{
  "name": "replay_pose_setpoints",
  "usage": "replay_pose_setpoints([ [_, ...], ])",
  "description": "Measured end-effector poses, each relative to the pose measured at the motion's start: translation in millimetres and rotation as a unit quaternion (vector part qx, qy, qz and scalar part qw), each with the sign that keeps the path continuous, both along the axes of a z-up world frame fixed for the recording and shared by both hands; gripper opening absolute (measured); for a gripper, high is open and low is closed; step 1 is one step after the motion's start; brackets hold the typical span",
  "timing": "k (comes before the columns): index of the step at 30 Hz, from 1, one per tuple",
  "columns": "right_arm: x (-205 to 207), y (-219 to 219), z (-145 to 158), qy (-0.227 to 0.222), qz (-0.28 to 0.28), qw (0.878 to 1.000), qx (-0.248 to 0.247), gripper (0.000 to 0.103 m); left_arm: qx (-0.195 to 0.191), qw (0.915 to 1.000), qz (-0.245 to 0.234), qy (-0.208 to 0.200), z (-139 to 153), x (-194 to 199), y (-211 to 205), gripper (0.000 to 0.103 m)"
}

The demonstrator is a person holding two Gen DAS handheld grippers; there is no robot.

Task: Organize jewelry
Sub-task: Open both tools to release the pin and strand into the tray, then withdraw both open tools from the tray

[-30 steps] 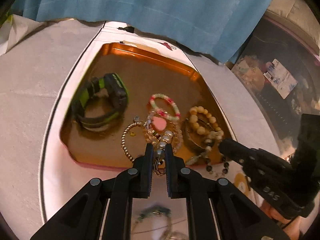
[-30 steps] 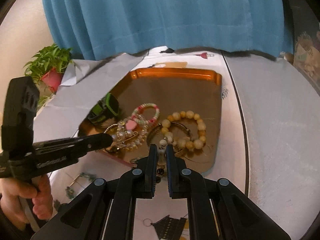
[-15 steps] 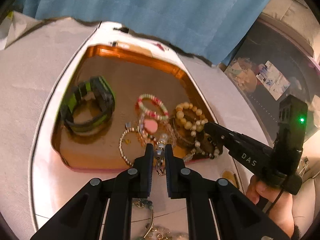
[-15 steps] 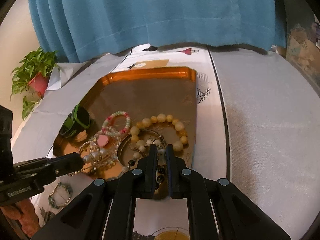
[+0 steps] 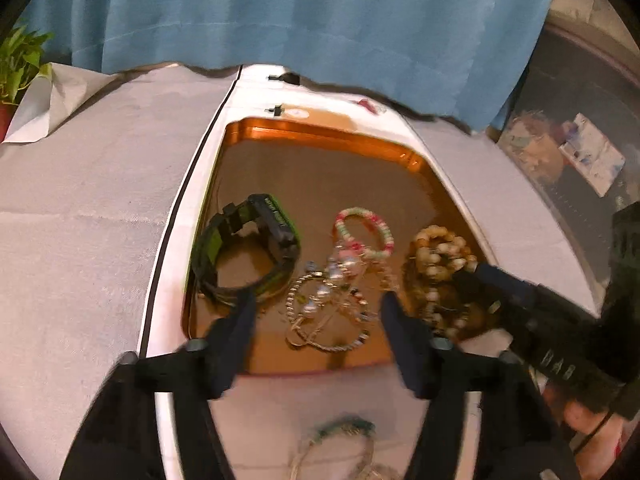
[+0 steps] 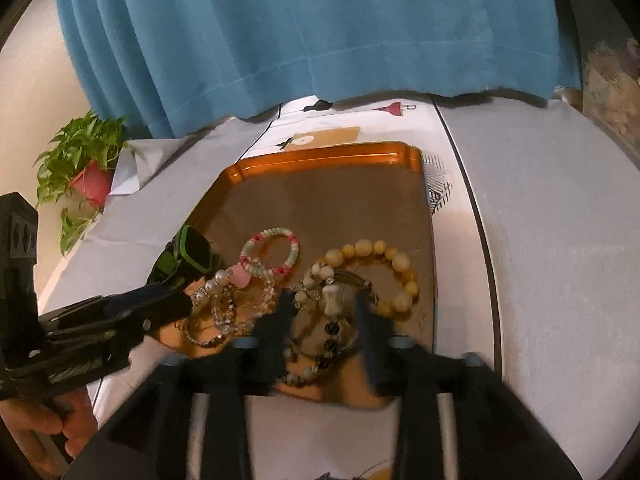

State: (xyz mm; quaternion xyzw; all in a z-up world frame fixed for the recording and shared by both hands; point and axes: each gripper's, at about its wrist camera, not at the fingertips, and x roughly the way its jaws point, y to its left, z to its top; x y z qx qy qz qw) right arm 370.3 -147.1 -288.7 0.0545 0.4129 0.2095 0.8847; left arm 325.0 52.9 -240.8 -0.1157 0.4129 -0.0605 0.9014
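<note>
A blue curtain (image 6: 304, 32) hangs behind the desk (image 6: 560, 208), which is covered in pale cloth. On the desk sits an orange tray (image 6: 320, 160) that holds the jewelry at its near end. A black and green watch (image 5: 248, 252) lies at the tray's left side, a pink and green bead bracelet (image 6: 272, 252) lies near the middle, and a bracelet of large yellow beads (image 6: 384, 264) lies to the right. A tangle of gold chain and pearl bracelets (image 5: 328, 308) lies below the open left claw (image 5: 316, 308), whose jaws are opening with nothing pinched. The right claw (image 6: 324, 312) is also opening, astride a white and black bead strand (image 6: 330, 320) that it is not pressing.
</note>
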Motion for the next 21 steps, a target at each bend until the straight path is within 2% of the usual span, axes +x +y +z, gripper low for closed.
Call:
replay_pose_setpoints([
  [1,-5.0,0.8,1.0,-0.001,-0.003,1.000,-0.003,0.067,0.001,1.0000,-0.001,-0.005,3.6,-4.9,-1.3,0.064],
  [5,-37.9,0.8,13.6,-0.017,0.008,1.000,-0.009,0.073,0.008,0.9997,-0.009,-0.021,22.5,-33.9,-8.9,0.071],
  [7,-58.2,-3.6,21.4,-0.029,-0.003,1.000,-0.005,0.073,-0.004,0.9998,0.000,-0.021,29.6,-47.3,-8.4,0.073],
  [10,-90.5,-11.4,35.5,-0.038,-0.009,0.999,0.010,0.081,-0.020,0.9996,0.003,-0.019,45.8,-77.6,-9.0,0.074],
  [14,-146.0,-15.4,65.3,-0.070,-0.008,0.997,0.001,0.091,0.011,0.9990,0.004,-0.044,70.5,-120.7,-14.2,0.085],
  [17,-189.9,-20.3,87.4,-0.083,-0.003,0.996,0.015,0.094,0.027,0.9977,-0.001,-0.062,91.0,-157.5,-19.4,0.089],
  [21,-240.1,-20.7,109.8,-0.111,0.000,0.994,0.008,0.101,0.042,0.9951,0.000,-0.089,110.1,-195.3,-22.6,0.094],
])
